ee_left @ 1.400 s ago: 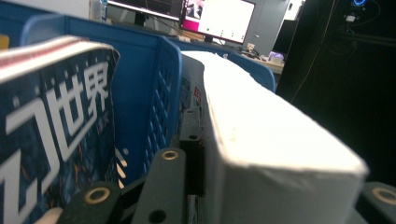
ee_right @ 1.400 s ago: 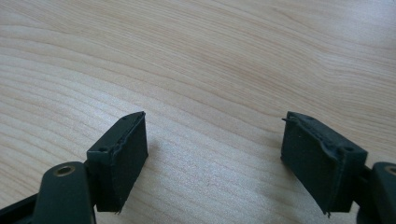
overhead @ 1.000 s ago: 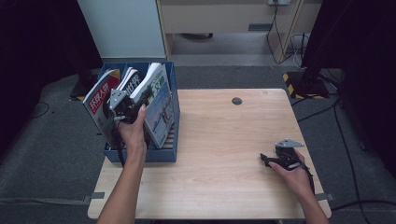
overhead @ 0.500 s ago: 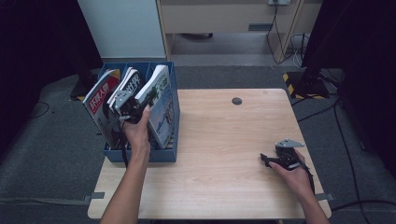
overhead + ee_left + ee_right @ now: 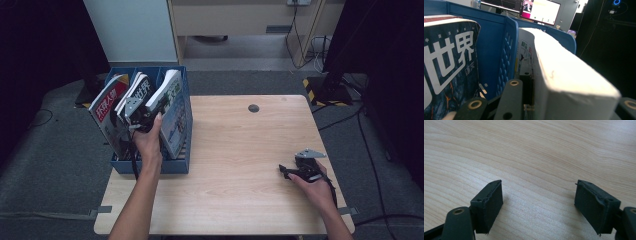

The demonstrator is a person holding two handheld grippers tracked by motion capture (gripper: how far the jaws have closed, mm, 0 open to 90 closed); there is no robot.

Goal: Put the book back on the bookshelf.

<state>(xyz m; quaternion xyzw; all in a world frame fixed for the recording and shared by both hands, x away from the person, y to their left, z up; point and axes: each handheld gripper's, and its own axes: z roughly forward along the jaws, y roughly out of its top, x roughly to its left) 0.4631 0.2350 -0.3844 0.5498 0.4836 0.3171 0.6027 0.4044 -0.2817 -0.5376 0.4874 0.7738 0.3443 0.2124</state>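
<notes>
A blue file box (image 5: 150,167) stands at the table's left edge with three compartments. A red magazine (image 5: 107,107) leans in the left one and a dark magazine (image 5: 134,90) in the middle one. A thick white-edged book (image 5: 172,107) stands in the right one. My left gripper (image 5: 142,107) is shut on this book's top edge. In the left gripper view the book's (image 5: 564,75) page edge runs between the jaws, beside the dark magazine (image 5: 446,62). My right gripper (image 5: 287,171) rests on the table at the right, open (image 5: 539,202) with bare wood between its pads.
The wooden table (image 5: 240,150) has a small dark cable hole (image 5: 254,108) near its far edge. The box's blue divider (image 5: 499,50) stands between the dark magazine and the thick book. Monitors (image 5: 539,10) glow behind the box.
Almost nothing differs. The left hand has shifted very slightly at the box, still holding the thick book. The right hand has kept still.
</notes>
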